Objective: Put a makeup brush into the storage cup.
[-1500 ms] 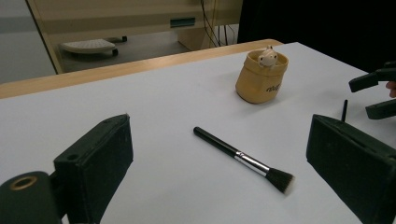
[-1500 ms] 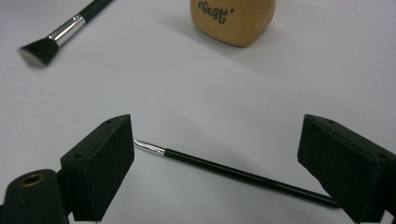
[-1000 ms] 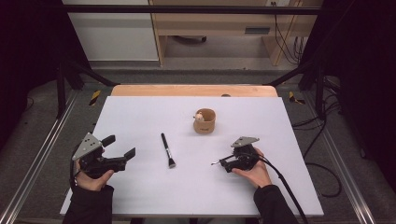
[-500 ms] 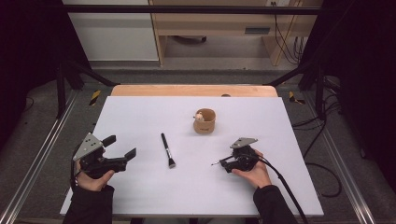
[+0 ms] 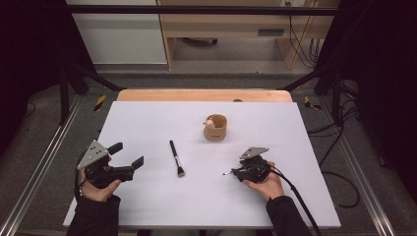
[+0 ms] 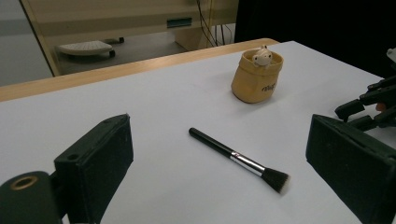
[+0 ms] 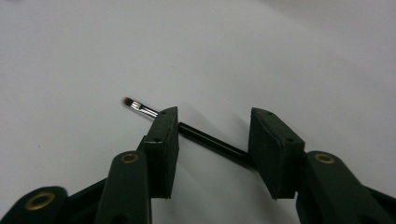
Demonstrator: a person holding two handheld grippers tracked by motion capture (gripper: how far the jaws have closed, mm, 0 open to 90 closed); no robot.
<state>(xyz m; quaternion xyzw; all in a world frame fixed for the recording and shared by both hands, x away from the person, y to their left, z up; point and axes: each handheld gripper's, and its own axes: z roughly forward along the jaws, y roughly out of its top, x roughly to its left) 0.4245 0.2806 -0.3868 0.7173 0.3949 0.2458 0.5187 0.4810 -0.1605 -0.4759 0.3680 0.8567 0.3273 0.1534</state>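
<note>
My right gripper [image 5: 238,172] rests low on the white table [image 5: 147,123] at the right. Its jaws have just been closing and still stand apart. Between them in the right gripper view [image 7: 212,127] lies a thin black brush [image 7: 210,138] flat on the table, its small tip [image 5: 225,173] poking out to the left; the pads do not press on it. My left gripper [image 5: 129,154] is open and empty at the left, seen wide in its own view [image 6: 224,140]. A thicker black makeup brush [image 5: 176,158] [image 6: 238,158] lies mid-table. Behind it stands a tan cup [image 5: 215,129] [image 6: 256,77] with a small figure inside.
A wooden strip [image 5: 204,95] runs along the table's far edge. Dark frame bars [image 5: 64,83] flank the table, and cables [image 5: 339,152] trail on the floor to the right. The right gripper [image 6: 369,100] appears at the edge of the left gripper view.
Both hands keep their places. The right gripper's jaws look slightly narrower around the thin brush than a second ago.
</note>
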